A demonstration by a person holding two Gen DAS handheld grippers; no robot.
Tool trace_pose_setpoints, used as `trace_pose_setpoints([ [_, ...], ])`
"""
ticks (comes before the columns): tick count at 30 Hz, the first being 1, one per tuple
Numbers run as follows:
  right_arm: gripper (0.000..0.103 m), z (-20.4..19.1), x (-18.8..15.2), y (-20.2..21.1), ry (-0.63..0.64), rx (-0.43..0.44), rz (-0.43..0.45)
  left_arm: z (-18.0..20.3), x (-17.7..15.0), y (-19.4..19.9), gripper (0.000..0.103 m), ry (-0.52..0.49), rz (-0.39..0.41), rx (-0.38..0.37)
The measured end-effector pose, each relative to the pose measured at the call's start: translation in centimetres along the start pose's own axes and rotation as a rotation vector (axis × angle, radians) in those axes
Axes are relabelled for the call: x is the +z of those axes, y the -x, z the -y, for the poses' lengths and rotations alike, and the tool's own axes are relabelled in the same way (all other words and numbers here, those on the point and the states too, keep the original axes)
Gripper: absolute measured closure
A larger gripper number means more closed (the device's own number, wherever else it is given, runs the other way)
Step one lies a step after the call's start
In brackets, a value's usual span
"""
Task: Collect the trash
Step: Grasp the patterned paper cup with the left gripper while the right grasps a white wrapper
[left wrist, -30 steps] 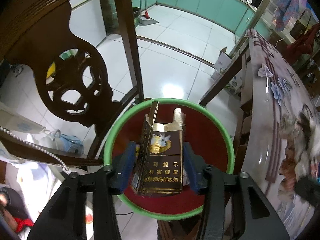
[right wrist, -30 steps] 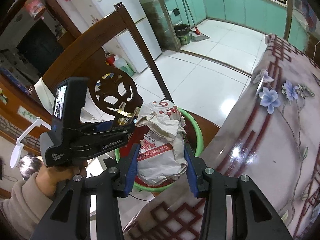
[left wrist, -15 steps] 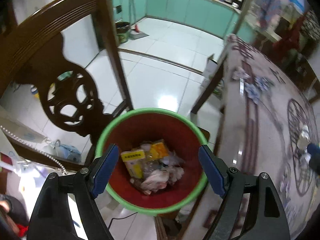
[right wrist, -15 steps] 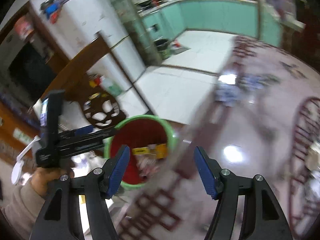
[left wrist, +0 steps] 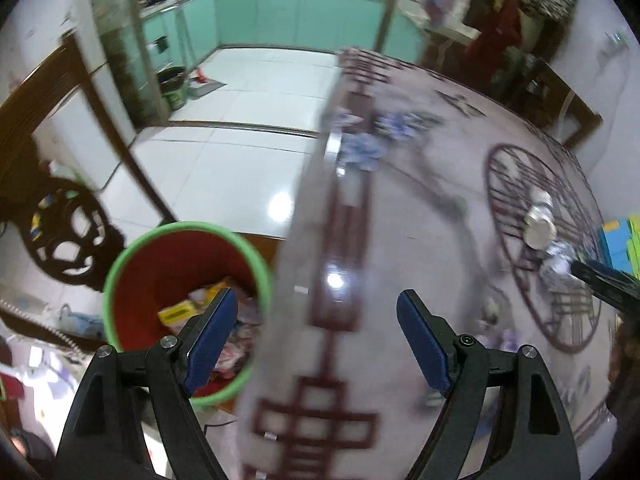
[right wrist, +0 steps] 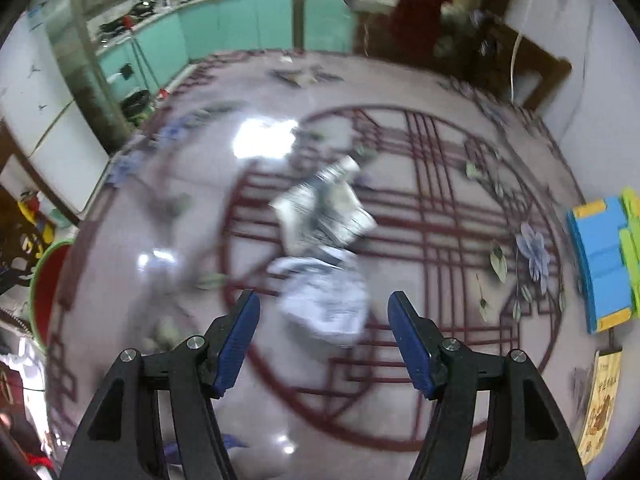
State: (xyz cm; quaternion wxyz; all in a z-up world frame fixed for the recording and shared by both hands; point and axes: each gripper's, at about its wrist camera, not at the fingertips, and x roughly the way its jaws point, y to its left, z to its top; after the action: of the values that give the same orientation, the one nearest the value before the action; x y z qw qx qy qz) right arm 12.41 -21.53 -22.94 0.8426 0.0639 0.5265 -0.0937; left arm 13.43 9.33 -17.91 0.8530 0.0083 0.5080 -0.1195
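While bin sits off worktop's left edge, part-filled, remaining trash lies right of it, on worktop's round lattice motif. Left hand-held gripper: jaws wide, nothing between, straddling worktop edge just right of bin. Right hand-held gripper: jaws apart, empty, hovering over crumpled paper wad; second crumpled wrapper just beyond wad, long axis slanting up-right. Judgement: right hand clearly nearer both pieces; wad sits between its fingertips' line, slightly ahead. Toppled paper cup farther right of bin.
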Motion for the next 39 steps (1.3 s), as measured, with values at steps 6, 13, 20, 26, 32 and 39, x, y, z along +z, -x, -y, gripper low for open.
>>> trace_pose_setpoints([
  [6,0.050,1.8,0.0,-3.1,-0.008,0.143,-0.030,8.9,1.0,0.1,0.021,-0.125,0.009,-0.061],
  [13,0.051,7.2,-1.4,-0.7,-0.072,0.208,0.041,19.5,3.8,-2.3,0.019,-0.312,0.002,-0.163],
  [20,0.051,13.7,-3.8,1.8,-0.180,0.225,0.060,28.2,6.2,-9.2,0.019,-0.459,-0.085,-0.209],
  [26,0.051,16.4,-4.9,1.8,-0.222,0.235,0.056,30.1,7.2,-13.5,0.041,-0.397,-0.153,-0.226],
  [32,0.051,16.5,-4.9,1.2,-0.234,0.267,0.050,29.4,7.7,-13.1,0.073,-0.316,-0.157,-0.229],
  [39,0.051,14.7,-3.9,1.8,-0.195,0.298,0.078,27.2,5.4,-9.7,0.073,-0.260,-0.131,-0.225],
])
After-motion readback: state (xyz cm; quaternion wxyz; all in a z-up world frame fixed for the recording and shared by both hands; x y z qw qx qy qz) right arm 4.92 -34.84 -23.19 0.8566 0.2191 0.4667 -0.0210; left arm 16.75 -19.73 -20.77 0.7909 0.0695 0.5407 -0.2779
